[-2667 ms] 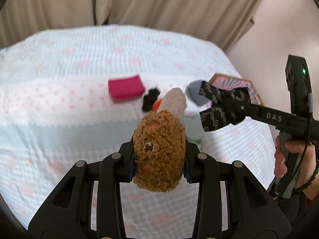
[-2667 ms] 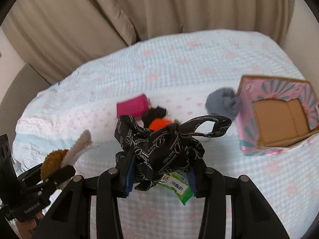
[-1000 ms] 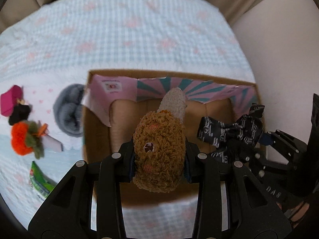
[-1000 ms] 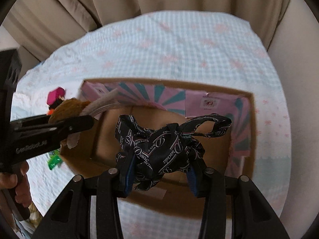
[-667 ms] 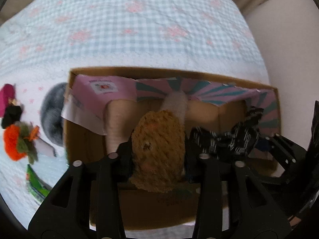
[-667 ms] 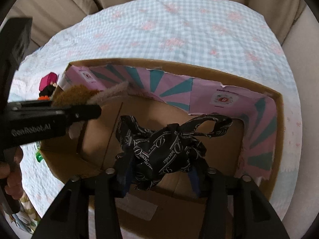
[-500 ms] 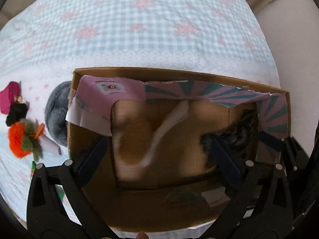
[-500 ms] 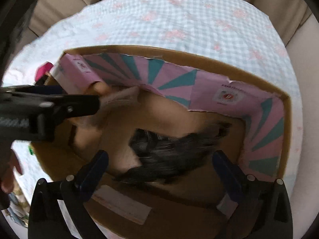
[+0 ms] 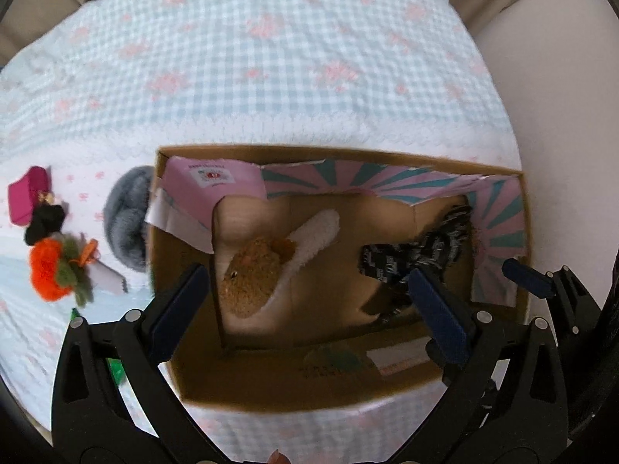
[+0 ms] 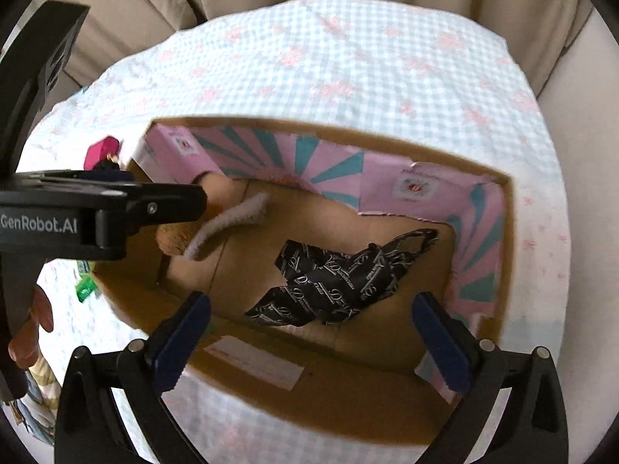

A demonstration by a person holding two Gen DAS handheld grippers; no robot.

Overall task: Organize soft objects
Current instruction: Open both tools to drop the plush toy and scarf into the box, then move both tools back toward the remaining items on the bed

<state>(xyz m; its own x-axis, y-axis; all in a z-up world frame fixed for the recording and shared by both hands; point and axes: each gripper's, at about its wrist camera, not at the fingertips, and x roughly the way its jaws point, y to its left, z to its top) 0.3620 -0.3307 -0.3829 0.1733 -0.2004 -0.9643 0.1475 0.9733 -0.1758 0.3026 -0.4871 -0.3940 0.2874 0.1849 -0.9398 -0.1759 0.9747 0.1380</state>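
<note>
Outside the box toward the bed's left edge, a magenta pouch (image 9: 29, 199), orange pompom (image 9: 50, 268) and grey fluffy ball (image 9: 127, 224) are waiting. Inside the pink-lined cardboard box (image 9: 348, 382), the brown plush toy (image 9: 251, 274) and black printed ribbon bow (image 10: 340, 278) are lying released. Left gripper (image 9: 309, 309) and right gripper (image 10: 311, 328) are hovering, fingers spread wide, holding nothing. Next move, judged: reaching left for the remaining soft items.

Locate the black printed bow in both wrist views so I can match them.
Left wrist: black printed bow lies on the box floor at right of centre, partly behind the right gripper's blue pad.
Right wrist: the bow lies mid-frame on the box floor, between the open gripper fingers and beyond them.
Shared landmark: the cardboard box with pink and teal striped flaps.
</note>
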